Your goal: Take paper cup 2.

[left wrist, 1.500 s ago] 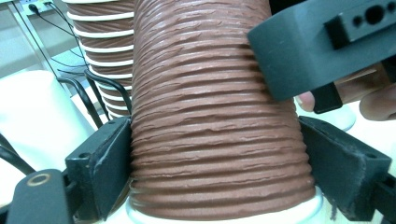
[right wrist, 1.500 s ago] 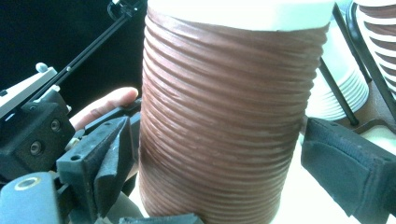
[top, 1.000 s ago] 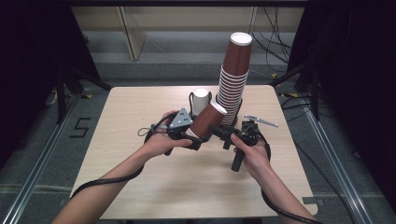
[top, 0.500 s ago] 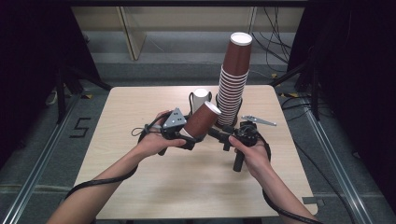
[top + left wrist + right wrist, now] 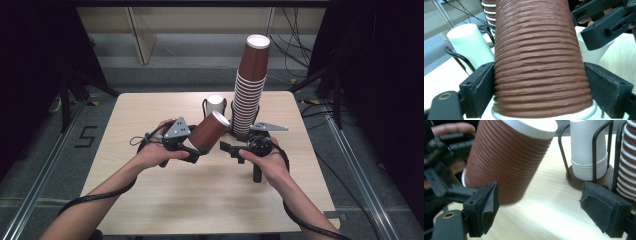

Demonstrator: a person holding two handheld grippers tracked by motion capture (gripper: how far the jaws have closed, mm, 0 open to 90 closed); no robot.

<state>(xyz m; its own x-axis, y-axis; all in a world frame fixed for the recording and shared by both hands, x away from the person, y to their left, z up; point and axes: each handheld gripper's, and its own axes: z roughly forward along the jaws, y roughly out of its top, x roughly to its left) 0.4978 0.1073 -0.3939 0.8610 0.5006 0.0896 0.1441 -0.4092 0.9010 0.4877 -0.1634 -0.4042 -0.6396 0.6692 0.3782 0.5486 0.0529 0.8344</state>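
Pale wood counter (image 5: 150,200), dark studio. Left tongs (image 5: 192,150) clamp ribbed brown cup (image 5: 209,131), tilted, aloft beside tall cup stack (image 5: 249,85). Right tongs (image 5: 231,151), jaws just narrowing, hold nothing. Risk: cup crushed, slipping free, or stack knocked.

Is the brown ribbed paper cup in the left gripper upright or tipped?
Tipped: the brown ribbed paper cup leans up toward the right, clamped near its rim by the left gripper.

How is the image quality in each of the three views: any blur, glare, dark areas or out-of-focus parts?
High view: sharp, evenly lit table, surroundings nearly black. Left gripper view: the ribbed brown cup is crisp up close, the white cup stack bright and a little washed out. Right gripper view: the wood shows a glare patch below the brown cup, and the hand at the top left is soft and dim.
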